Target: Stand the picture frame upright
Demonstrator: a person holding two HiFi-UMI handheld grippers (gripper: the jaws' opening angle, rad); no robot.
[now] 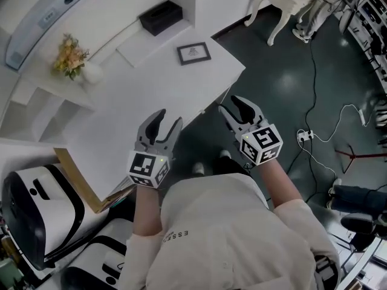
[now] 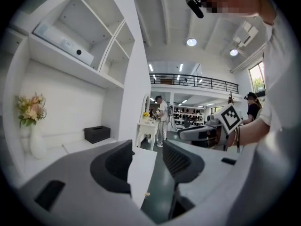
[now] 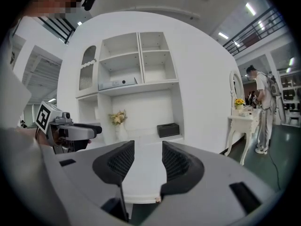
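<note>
Picture frame [image 1: 194,53], flat on the white desk [image 1: 151,101] near its right-hand corner; both tools spread, gripping nothing.

Left tool [image 1: 168,118] hangs over the desk's front edge, right tool [image 1: 230,104] just off that edge above the dark floor, both well apart from the frame. Around it: black box [image 1: 161,17] behind, against the wall; flowers in a white vase [image 1: 71,58] toward the back-left corner. Only the head view shows the frame. The gripper views add shelving above and people at a white table beyond (each also catches the other tool).
</note>
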